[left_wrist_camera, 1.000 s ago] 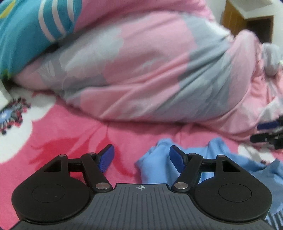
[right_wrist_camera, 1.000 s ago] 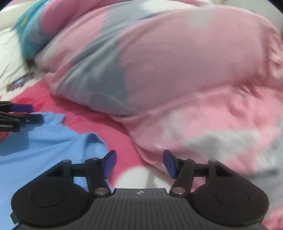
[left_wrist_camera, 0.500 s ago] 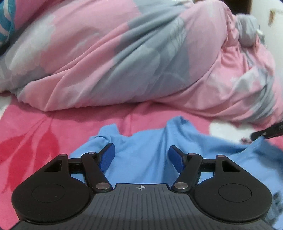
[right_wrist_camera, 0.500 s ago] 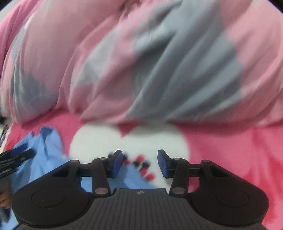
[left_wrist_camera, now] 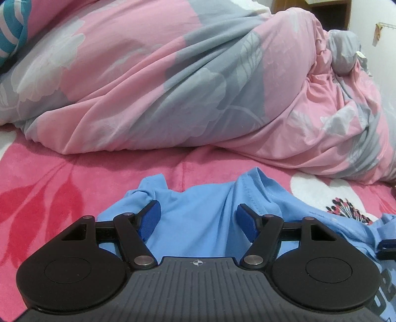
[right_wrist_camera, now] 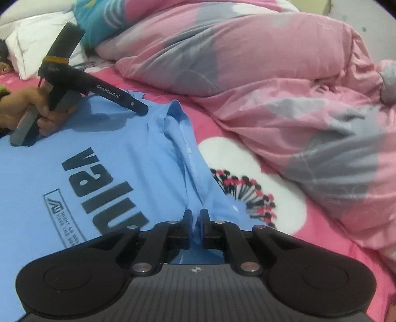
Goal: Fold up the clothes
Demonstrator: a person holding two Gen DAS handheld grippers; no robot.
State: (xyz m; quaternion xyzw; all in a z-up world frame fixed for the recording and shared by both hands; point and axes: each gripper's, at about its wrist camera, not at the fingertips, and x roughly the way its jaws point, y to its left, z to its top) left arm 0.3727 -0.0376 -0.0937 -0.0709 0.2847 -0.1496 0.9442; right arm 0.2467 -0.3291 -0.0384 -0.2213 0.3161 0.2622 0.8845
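Right wrist view shows our right gripper (right_wrist_camera: 195, 229) closing on a raised ridge of the blue T-shirt (right_wrist_camera: 118, 153), with the cloth already pinched between the nearly shut pads at 6 o'clock. The shirt lies print-up on the pink floral blanket (right_wrist_camera: 321, 223), spreading from 6 toward 9 o'clock, its rumpled sleeve running up to 12. At 10 o'clock we see our left gripper (right_wrist_camera: 142, 110) resting over the shirt's far edge, held in a hand (right_wrist_camera: 47, 116).

From the left wrist view the left gripper (left_wrist_camera: 198, 218) stands apart, jaws wide, with bunched blue fabric between the pads (left_wrist_camera: 151, 218) but not pressed by them.

What worries us: the right pinch looks shallow, on a thin crease, so a pull could let the cloth slip free, or drag only the top layer and twist the shirt. With the left side not yet gripped, any lift would be one-sided and would crumple the shirt further. The plush blanket may cling and resist sliding.

Around us, the heaped pink-and-grey quilt (left_wrist_camera: 198, 86) crowds the bed from 10 to 3 o'clock, leaving little flat room beyond the shirt. A white pillow (right_wrist_camera: 37, 47) and a teal striped cloth (right_wrist_camera: 99, 22) sit at 10 to 11 o'clock
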